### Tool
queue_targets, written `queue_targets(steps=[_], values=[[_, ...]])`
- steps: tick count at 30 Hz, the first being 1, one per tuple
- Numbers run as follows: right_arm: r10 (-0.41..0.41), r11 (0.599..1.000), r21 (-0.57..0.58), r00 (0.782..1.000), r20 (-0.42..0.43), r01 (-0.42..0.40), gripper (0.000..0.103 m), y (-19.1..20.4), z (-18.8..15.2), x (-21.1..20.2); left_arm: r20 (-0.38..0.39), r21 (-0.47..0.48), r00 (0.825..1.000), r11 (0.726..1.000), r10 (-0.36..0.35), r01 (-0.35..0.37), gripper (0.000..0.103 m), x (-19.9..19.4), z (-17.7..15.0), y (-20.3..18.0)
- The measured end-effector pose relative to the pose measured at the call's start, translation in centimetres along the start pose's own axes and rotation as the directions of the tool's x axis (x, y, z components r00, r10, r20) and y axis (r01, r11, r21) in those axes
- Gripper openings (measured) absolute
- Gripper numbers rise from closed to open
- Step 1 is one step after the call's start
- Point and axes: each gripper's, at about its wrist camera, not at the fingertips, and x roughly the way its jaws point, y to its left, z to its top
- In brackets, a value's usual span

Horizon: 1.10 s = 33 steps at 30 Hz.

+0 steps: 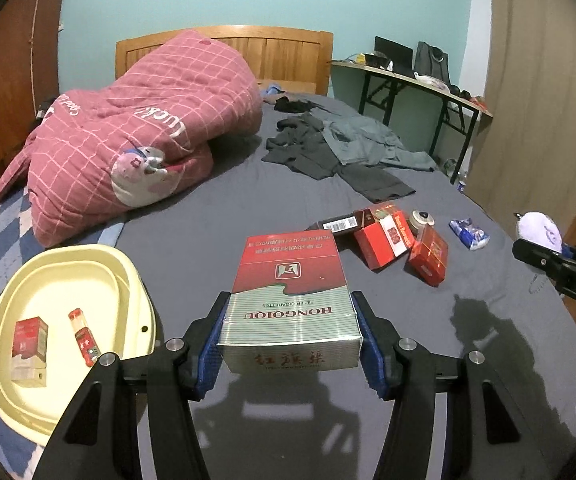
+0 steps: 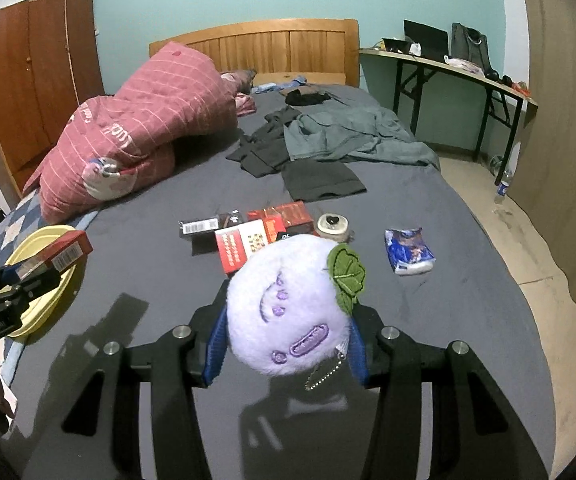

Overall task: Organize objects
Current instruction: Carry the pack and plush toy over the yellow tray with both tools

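Observation:
My left gripper [image 1: 289, 308] is shut on a red and silver cigarette pack [image 1: 289, 300], held above the grey bed sheet. A cream basin [image 1: 136, 280] lies to its left with a small red box [image 1: 30, 346] and a red tube [image 1: 84, 336] inside. My right gripper [image 2: 288, 312] is shut on a round lilac plush keychain [image 2: 288, 308] with a green leaf and a bead chain. Ahead on the sheet lie red cigarette packs [image 2: 242, 246], a dark pack [image 2: 200, 226], a round tape roll [image 2: 332, 225] and a blue tissue pack [image 2: 407, 252].
A pink checked quilt [image 1: 128, 140] is heaped at the far left of the bed. Dark and grey clothes [image 1: 339, 148] lie spread at the far middle. A folding desk [image 1: 415, 80] with a laptop stands to the right, a brown wardrobe [image 2: 36, 92] to the left.

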Motion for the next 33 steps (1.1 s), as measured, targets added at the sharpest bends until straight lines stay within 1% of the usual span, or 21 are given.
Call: queue_targets(steps=[7,9,12,16,21,26,29,30,33], values=[[0.024,0.999,-0.031,0.999,-0.024,-0.025,0.05,2.3,-0.2,1.4,-0.002,-0.008,1.0,1.0,0.018,-0.018,0.057,-0.2,-0.3,1.5],[0.034,0.998,-0.05,0.999,-0.029,-0.036,0.05,3.6,-0.1,1.9,0.003,-0.004,0.999,0.999,0.046,-0.046,0.057,-0.4,-0.5,2.5],[0.064,0.995,-0.07,0.997,-0.036,-0.066,0.05,6.0,0.0,2.5,-0.008,-0.035,0.997,0.996,0.077,-0.077,0.057,-0.5,-1.0,4.9],[0.11,0.987,-0.115,0.993,-0.044,-0.115,0.05,10.3,0.4,3.5,-0.019,-0.073,0.992,0.99,0.121,-0.122,0.057,-1.2,-1.9,8.3],[0.183,0.968,-0.164,0.981,-0.059,-0.19,0.05,16.4,0.7,4.6,-0.032,-0.113,0.983,0.977,0.179,-0.182,0.057,-2.8,-3.0,12.9],[0.263,0.935,-0.221,0.961,-0.091,-0.277,0.05,23.3,0.8,5.6,-0.028,-0.146,0.965,0.954,0.261,-0.262,0.057,-5.3,-3.8,17.8],[0.307,0.913,-0.248,0.946,-0.106,-0.324,0.05,27.3,1.0,5.9,-0.04,-0.169,0.955,0.94,0.293,-0.295,0.057,-6.4,-4.2,20.2],[0.317,0.907,-0.255,0.942,-0.108,-0.334,0.05,28.2,1.2,5.9,-0.044,-0.169,0.955,0.94,0.295,-0.298,0.057,-6.7,-4.2,20.8],[0.353,0.887,-0.275,0.929,-0.114,-0.371,0.05,31.4,1.7,5.9,-0.027,-0.177,0.945,0.929,0.325,-0.324,0.057,-7.4,-3.9,22.0]])
